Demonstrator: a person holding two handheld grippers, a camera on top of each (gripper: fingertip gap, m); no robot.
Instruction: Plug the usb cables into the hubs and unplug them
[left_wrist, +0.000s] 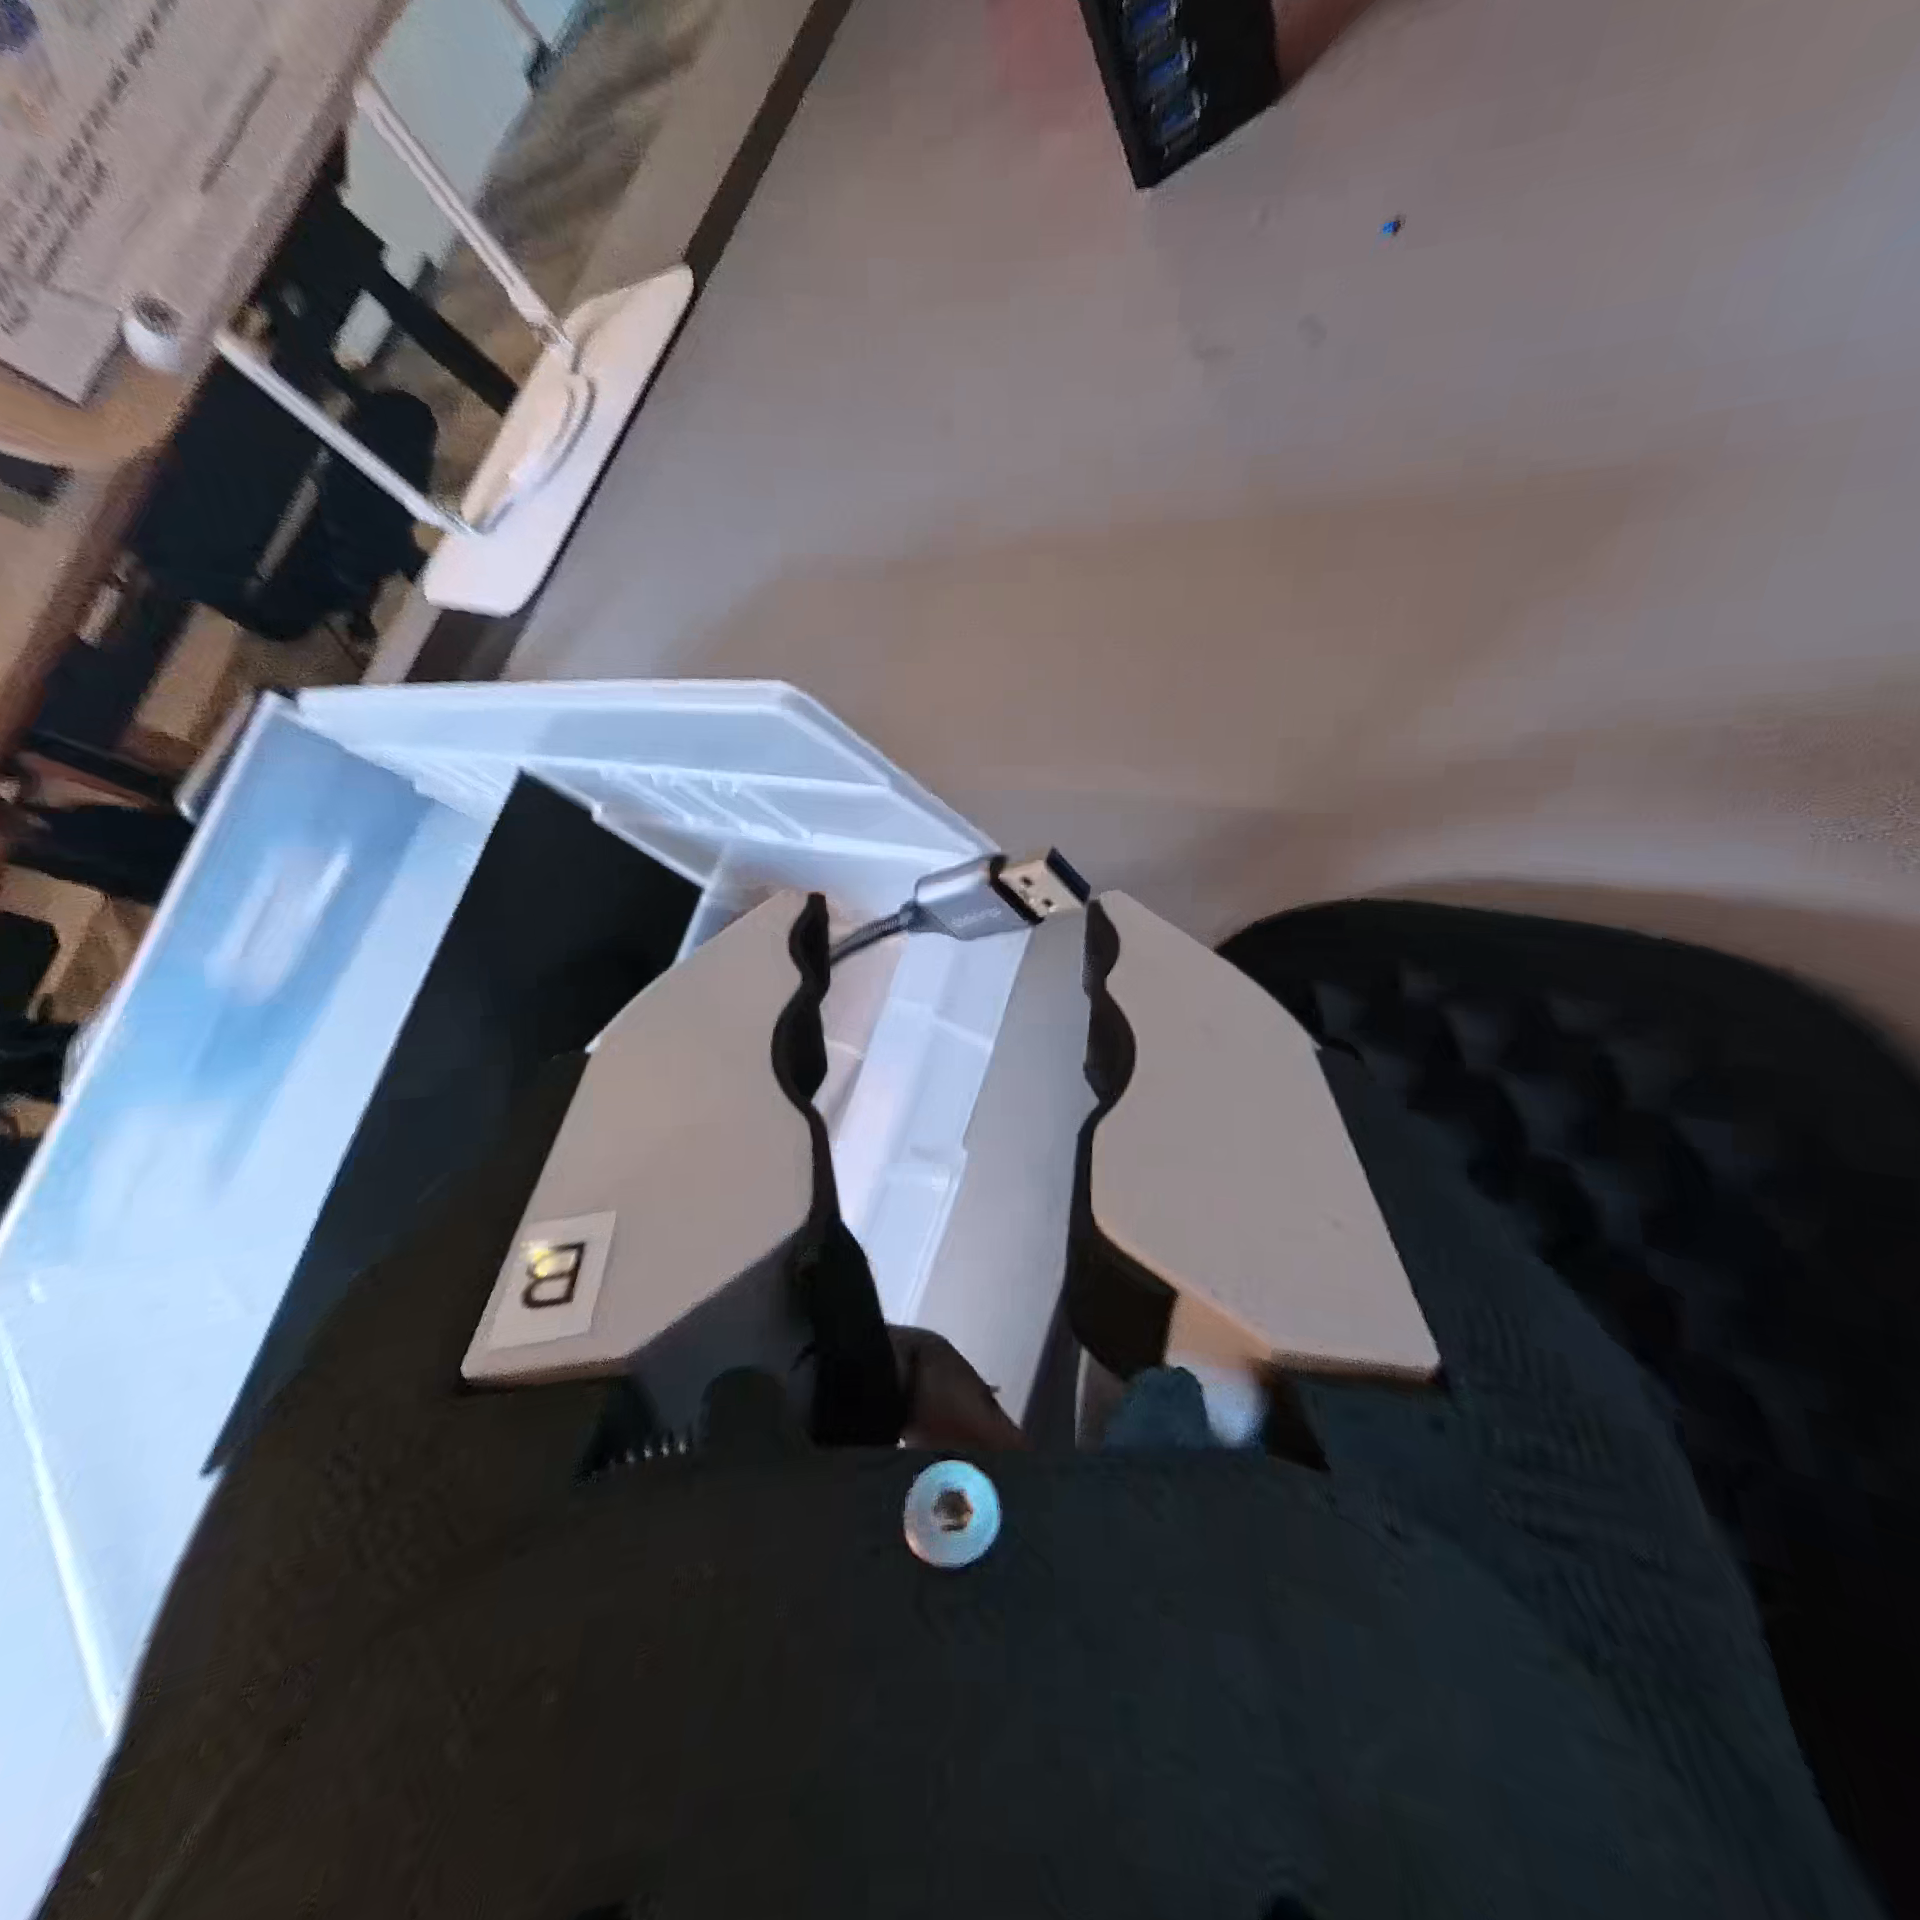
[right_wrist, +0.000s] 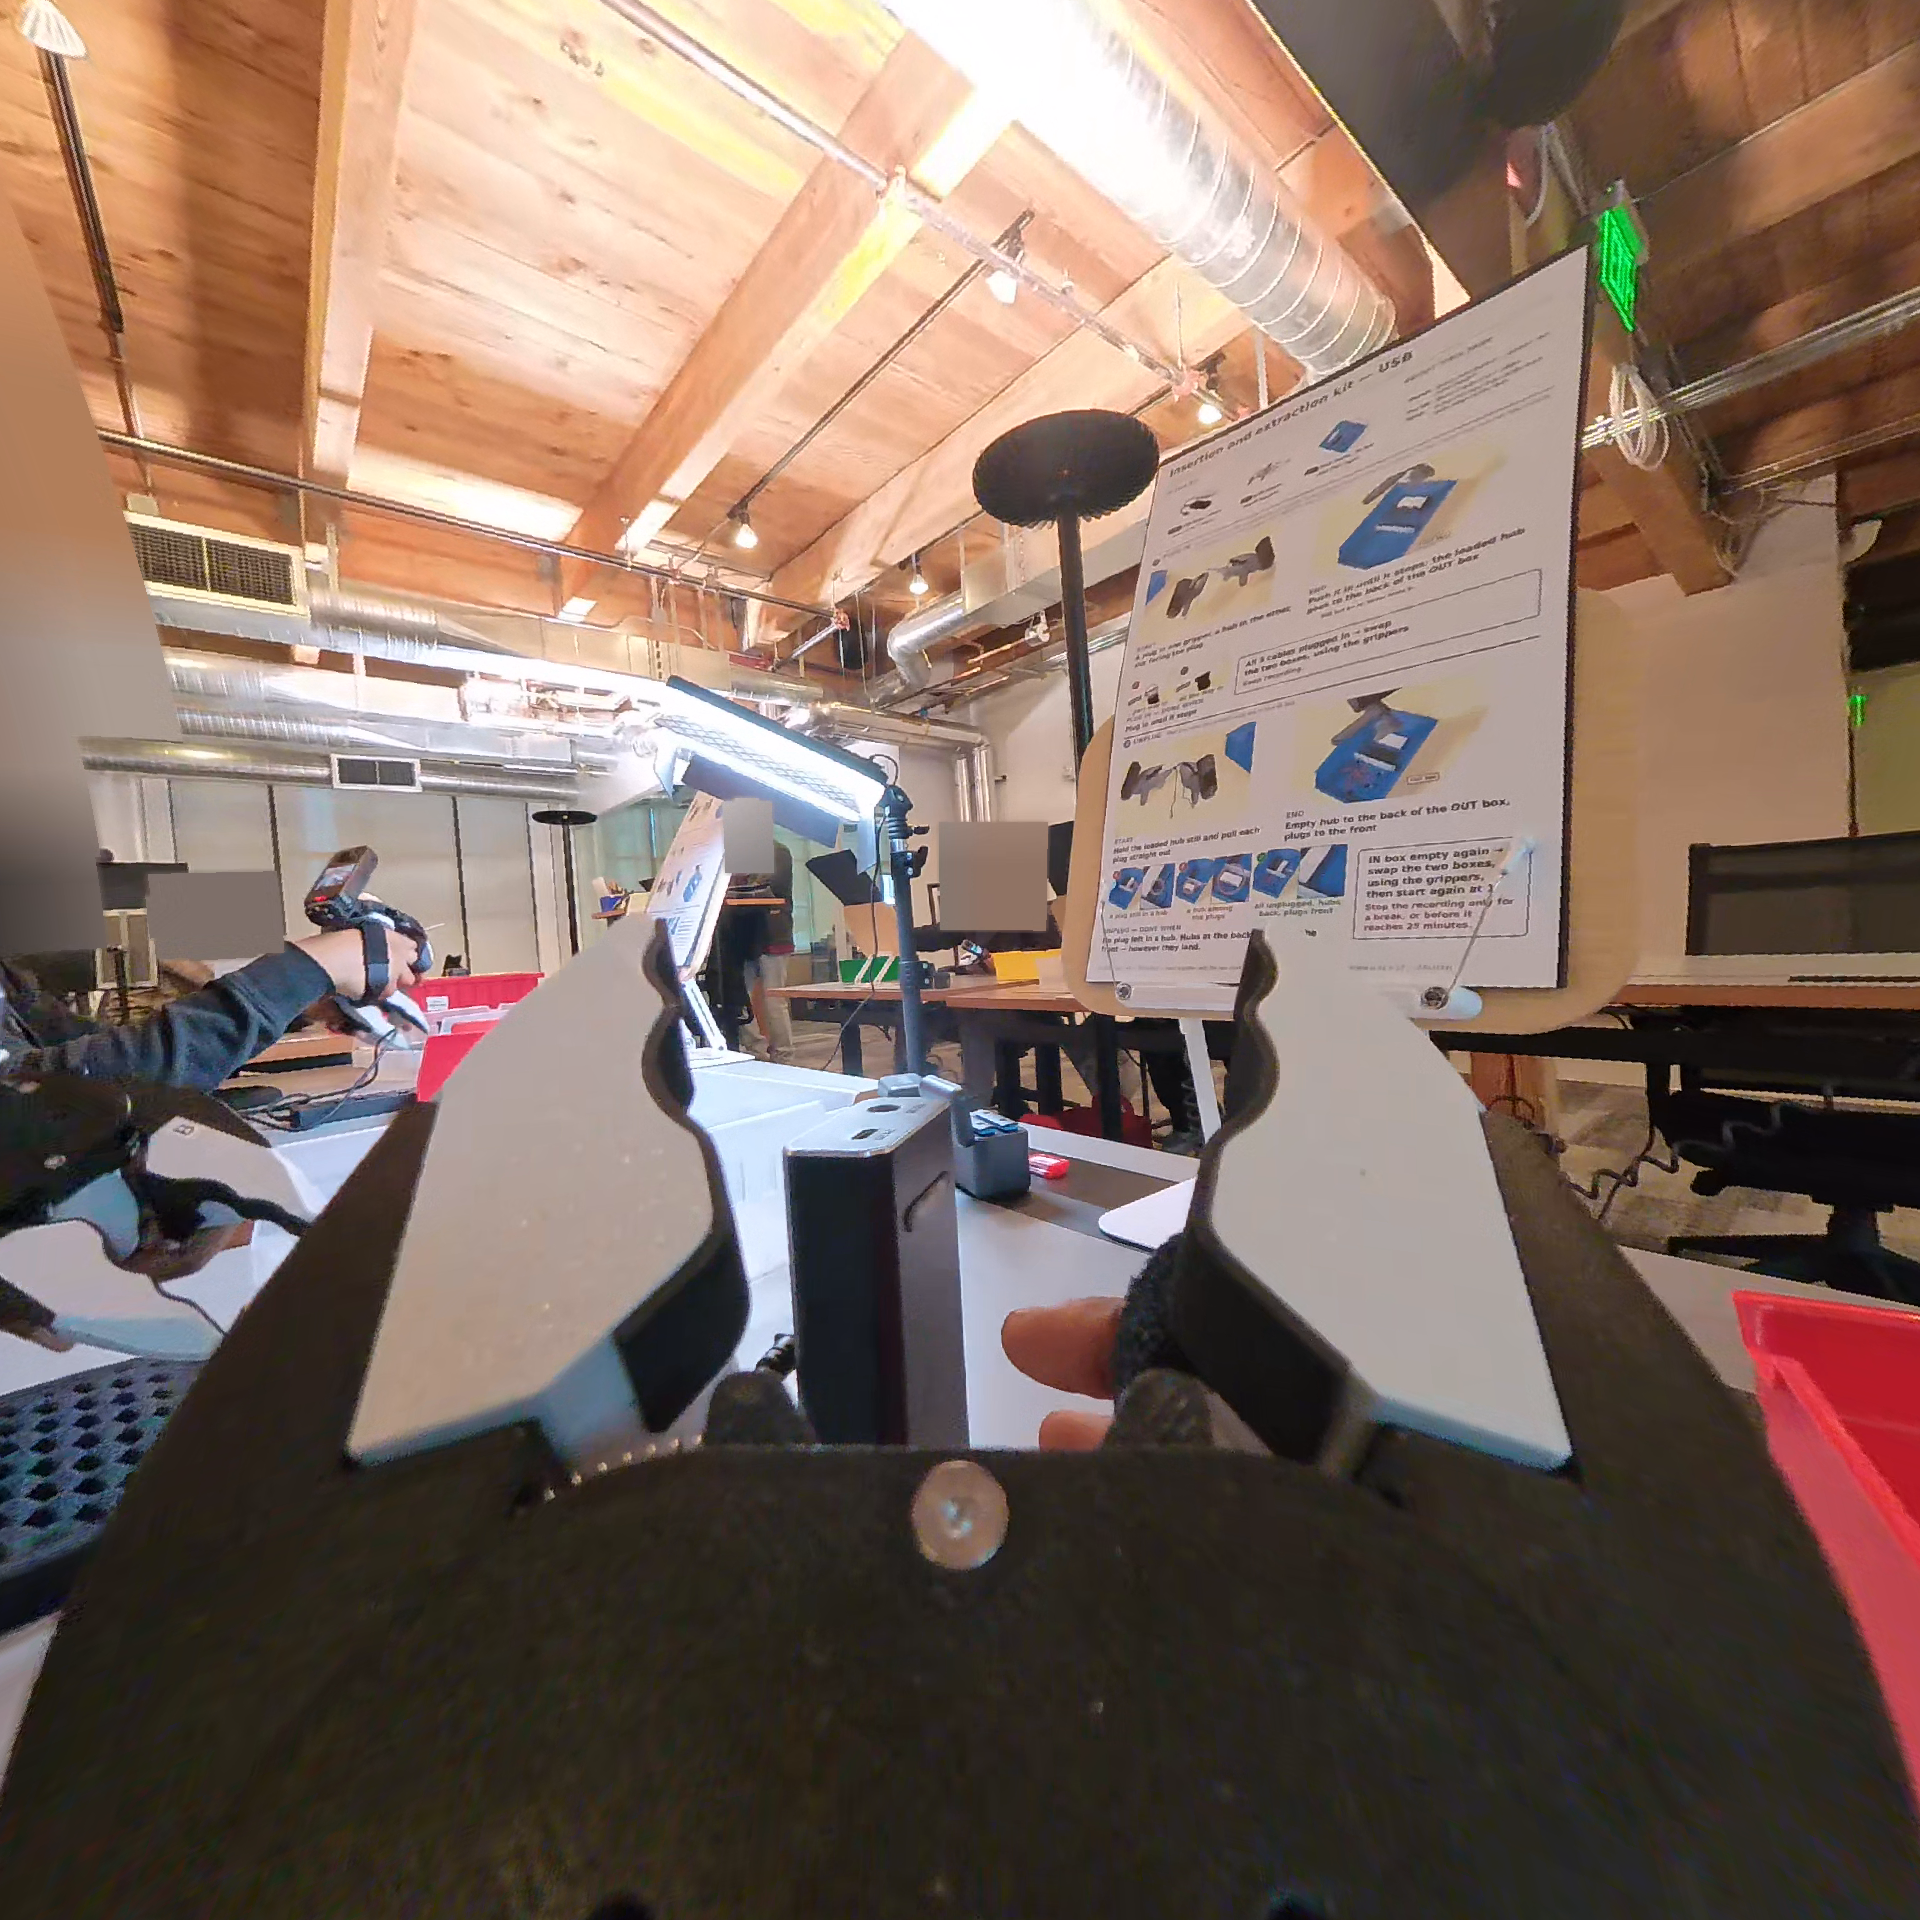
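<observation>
In the left wrist view my left gripper (left_wrist: 956, 920) holds a silver USB plug (left_wrist: 1003, 891) crosswise between its fingertips, jaws kept partly apart by it. Its braided cable (left_wrist: 873, 925) runs off behind the left finger. A black hub (left_wrist: 1179, 88) with blue ports shows far off at the top. In the right wrist view my right gripper (right_wrist: 956, 945) is wide open. The black hub (right_wrist: 878, 1257) stands upright between its jaws and touches neither. The left gripper (right_wrist: 156, 1184) shows at the left with a thin cable hanging from it.
An open white compartment box (left_wrist: 727, 790) lies under the left gripper, and a black foam mat (left_wrist: 1558, 1143) is to its right. A red bin (right_wrist: 1839, 1455), a small grey hub (right_wrist: 992, 1158), an instruction board (right_wrist: 1340, 675) and a light bar (right_wrist: 769, 758) stand around. Another person's arm (right_wrist: 208, 1018) works at the far left. Some 35 cm of space lies between my two pairs of fingers.
</observation>
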